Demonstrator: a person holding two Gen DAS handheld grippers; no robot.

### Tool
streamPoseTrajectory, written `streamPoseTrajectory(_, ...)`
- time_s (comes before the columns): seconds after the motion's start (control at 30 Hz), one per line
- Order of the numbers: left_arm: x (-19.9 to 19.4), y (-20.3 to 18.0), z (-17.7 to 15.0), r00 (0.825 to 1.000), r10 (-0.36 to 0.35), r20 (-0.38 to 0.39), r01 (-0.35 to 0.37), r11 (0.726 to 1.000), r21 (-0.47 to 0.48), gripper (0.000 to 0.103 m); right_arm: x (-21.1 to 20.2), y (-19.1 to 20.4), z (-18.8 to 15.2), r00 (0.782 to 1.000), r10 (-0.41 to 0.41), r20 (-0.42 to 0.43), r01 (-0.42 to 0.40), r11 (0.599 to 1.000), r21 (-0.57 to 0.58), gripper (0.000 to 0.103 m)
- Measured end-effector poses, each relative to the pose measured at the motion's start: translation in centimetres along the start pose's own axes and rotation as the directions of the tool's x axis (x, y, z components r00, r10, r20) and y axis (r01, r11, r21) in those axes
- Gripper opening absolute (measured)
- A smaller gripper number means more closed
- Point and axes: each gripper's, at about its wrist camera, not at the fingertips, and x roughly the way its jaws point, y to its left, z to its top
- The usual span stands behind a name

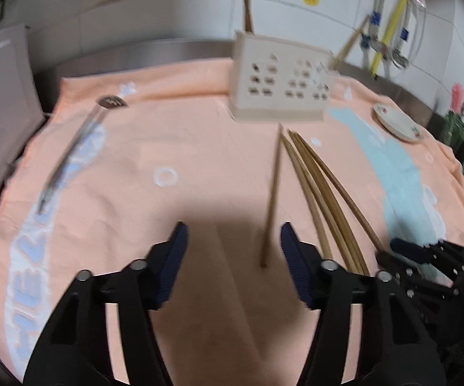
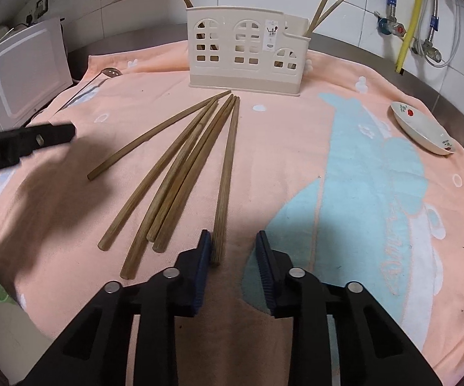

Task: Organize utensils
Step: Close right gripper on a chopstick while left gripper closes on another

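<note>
- Nearest the right wrist camera, the right gripper stood with its jaws narrowed but not closed; the near end of the rightmost chopstick lay between them, against the left blue pad and clear of the other pad.
- Just left of that chopstick, a fan of loose chopsticks lay on the peach towel, tips toward the beige utensil holder.
- Upright chopsticks stood in the holder's right compartment, and more in its left.
- From the left wrist view, the left gripper hovered half open over a single chopstick, its pads not touching it.
- Farther left, a slotted metal spoon lay on the towel.
- At the right edge sat a small floral dish.
</note>
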Motion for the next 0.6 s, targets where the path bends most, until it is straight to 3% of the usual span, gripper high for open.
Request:
streamPoseTrajectory(0.4, 3.3, -2.6, -0.1, 0.993, -0.09, -0.082, 0.093, 0.995, 0.042, 0.021, -0.1, -0.9, -0.2, 1.0, 0.019, 0.01, -0.019, 1.0, 0.024, 0.007)
streamPoseTrajectory(0.6, 4.4, -2.6, 0.7, 0.993, -0.066, -0.093, 0.07, 0.997, 0.034, 0.021, -0.1, -1.1, -0.3, 1.0, 0.029, 0.012, -0.029, 0.999, 0.031, 0.007)
